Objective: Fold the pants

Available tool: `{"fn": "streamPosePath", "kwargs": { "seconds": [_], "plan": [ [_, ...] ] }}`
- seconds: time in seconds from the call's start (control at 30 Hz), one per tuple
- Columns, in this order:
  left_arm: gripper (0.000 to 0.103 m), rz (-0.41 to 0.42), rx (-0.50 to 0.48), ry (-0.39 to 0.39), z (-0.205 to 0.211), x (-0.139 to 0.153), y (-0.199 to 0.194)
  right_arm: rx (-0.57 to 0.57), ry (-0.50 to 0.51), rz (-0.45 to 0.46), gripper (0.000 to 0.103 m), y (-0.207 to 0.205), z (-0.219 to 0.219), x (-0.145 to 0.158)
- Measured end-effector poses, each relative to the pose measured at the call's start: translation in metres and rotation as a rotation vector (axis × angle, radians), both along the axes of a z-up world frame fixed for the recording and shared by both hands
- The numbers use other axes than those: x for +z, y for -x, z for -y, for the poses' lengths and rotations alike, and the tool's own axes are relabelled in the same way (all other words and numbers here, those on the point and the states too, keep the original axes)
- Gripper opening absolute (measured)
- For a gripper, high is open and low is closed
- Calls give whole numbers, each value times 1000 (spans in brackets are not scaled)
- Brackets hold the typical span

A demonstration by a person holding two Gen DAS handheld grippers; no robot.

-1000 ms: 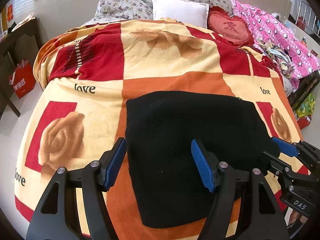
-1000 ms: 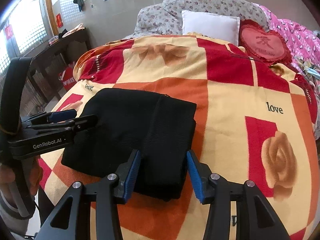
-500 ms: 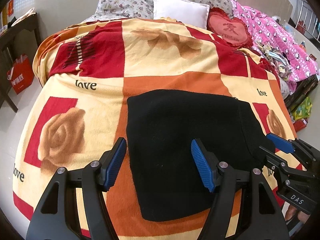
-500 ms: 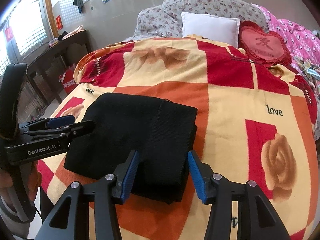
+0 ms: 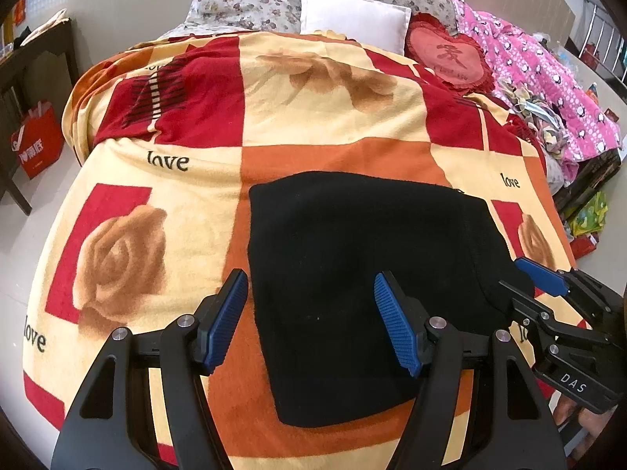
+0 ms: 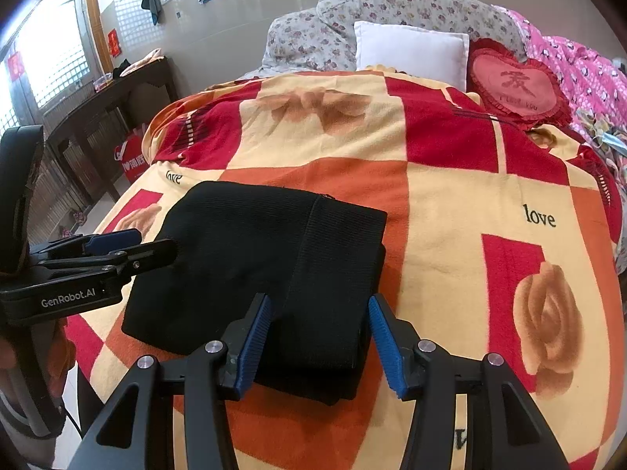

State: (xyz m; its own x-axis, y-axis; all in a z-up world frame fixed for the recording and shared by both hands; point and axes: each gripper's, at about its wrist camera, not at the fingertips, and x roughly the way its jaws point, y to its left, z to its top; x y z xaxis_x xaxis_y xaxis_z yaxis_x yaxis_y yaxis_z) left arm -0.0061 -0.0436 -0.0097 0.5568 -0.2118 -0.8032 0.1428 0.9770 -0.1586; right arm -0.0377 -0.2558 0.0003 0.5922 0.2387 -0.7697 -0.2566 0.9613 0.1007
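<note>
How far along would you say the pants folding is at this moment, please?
Mostly done: the black knit pants lie as a compact folded rectangle on the rose-patterned blanket. Nothing is in hand; the left gripper and right gripper are both open above it. At most a final tidy of the edges seems left.

Black pants (image 5: 352, 274) lie folded flat on blanket (image 5: 333, 86).

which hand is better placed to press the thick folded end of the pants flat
Right. The right tool hangs open directly over the thick ribbed end of the pants. The left tool, also open, sits at the thinner opposite side.
</note>
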Motion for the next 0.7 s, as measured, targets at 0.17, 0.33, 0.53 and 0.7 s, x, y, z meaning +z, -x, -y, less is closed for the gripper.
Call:
{"fn": "streamPosePath", "kwargs": {
  "seconds": [0.17, 0.33, 0.53, 0.7],
  "plan": [
    [67, -7, 6, 3, -2, -1, 0, -3, -2, -3, 50, -2, 0, -1],
    [67, -7, 6, 4, -3, -1, 0, -3, -2, -3, 51, -2, 0, -1],
    [67, -10, 7, 7, -4, -2, 0, -11, -6, -8, 51, -4, 3, -4],
    [67, -15, 15, 11, -6, -3, 2, -15, -6, -10, 52, -5, 4, -5]
  ]
}}
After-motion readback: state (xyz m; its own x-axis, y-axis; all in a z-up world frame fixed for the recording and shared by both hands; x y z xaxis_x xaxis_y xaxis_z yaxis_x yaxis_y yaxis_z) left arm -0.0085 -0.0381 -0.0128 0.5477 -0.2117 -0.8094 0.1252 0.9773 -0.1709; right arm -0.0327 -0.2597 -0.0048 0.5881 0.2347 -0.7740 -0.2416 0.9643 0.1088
